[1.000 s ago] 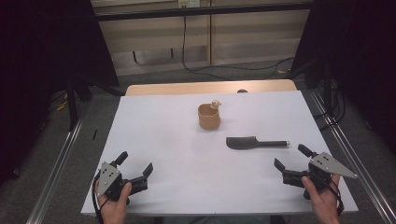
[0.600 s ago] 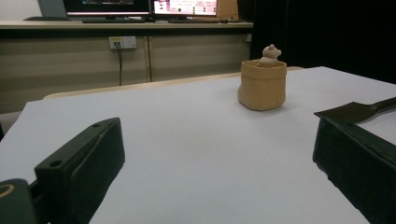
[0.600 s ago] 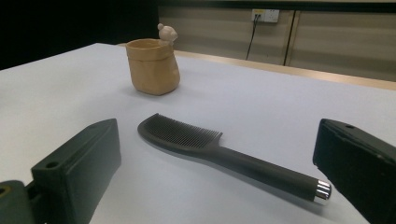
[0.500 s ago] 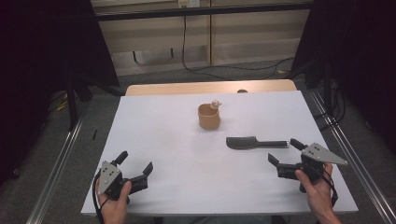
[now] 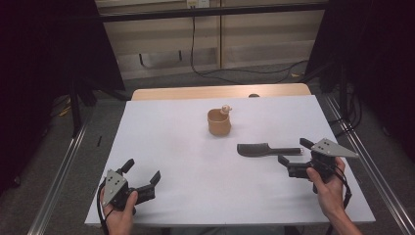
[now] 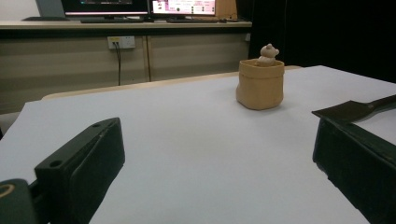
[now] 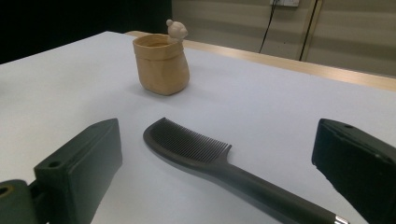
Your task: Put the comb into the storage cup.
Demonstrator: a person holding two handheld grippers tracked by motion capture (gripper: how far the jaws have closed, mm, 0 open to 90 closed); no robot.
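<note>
**Right gripper lining up on the comb handle**

At four o'clock on the white table (image 5: 171, 147), a black comb (image 5: 266, 149) is lying flat, its long axis running roughly nine to three, toothed head toward the table's middle and handle tip pointing at the right gripper (image 5: 296, 157). That gripper is hovering just beside the handle end with its jaws standing wide, nothing between them; in the right gripper view the comb (image 7: 219, 161) is running up between the two jaws, head away. The left gripper (image 5: 142, 177) is resting at seven o'clock, well apart from the comb, jaws also wide and empty. A tan cup (image 5: 219, 122) with a small figure on its rim is sitting near the centre, at about eleven o'clock from the comb's head. Judging by nearness, the right hand is likely taking the handle, closing across its narrow width.
</note>
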